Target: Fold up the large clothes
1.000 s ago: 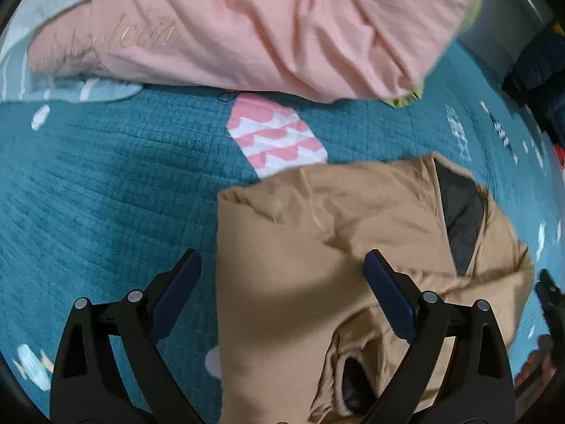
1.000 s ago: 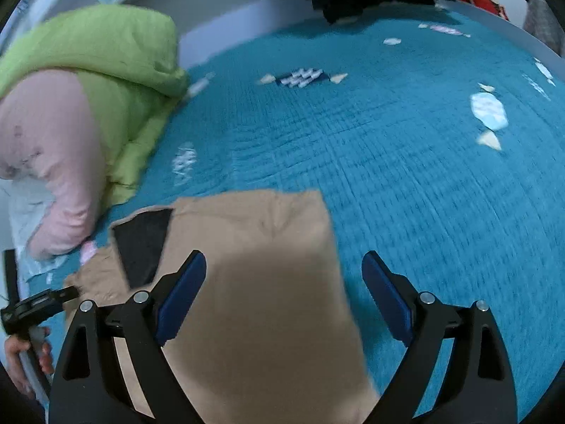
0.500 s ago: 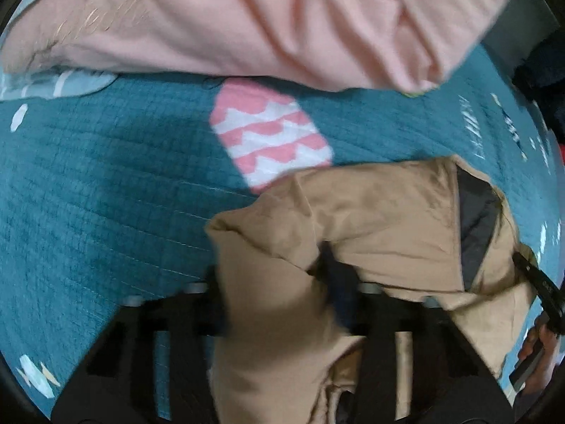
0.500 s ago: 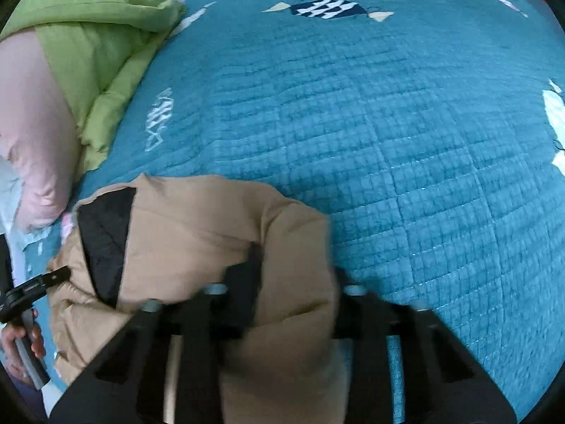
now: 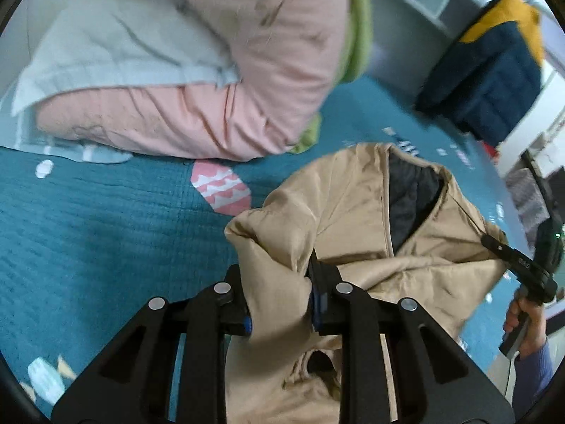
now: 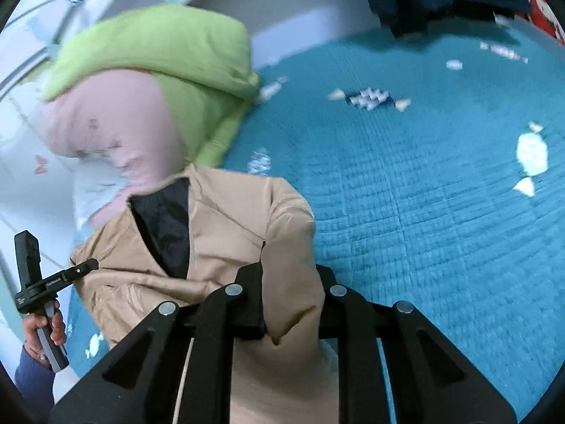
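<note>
A tan jacket (image 5: 353,212) with a dark lining (image 5: 409,205) hangs bunched above the teal bedspread (image 5: 106,233). My left gripper (image 5: 279,275) has a thick fold of one shoulder pinched between its pads, and its jaws are closing. In the right wrist view the same jacket (image 6: 226,226) is gripped at its other shoulder by my right gripper (image 6: 289,272), whose jaws are closing on the fabric too. The cloth between the two grips is pulled taut. The lower part of the jacket is hidden behind the gripper frames.
A pile of pink bedding (image 5: 229,106) and green bedding (image 6: 159,53) lies at the bed's far side near the wall. A dark blue and yellow garment (image 5: 494,70) hangs beyond the bed. A person's hand (image 6: 46,328) holds the left gripper's handle.
Both grippers went from wide open over the flat jacket to closed on its shoulders. They have risen, lifting the jacket's upper part off the bedspread.
</note>
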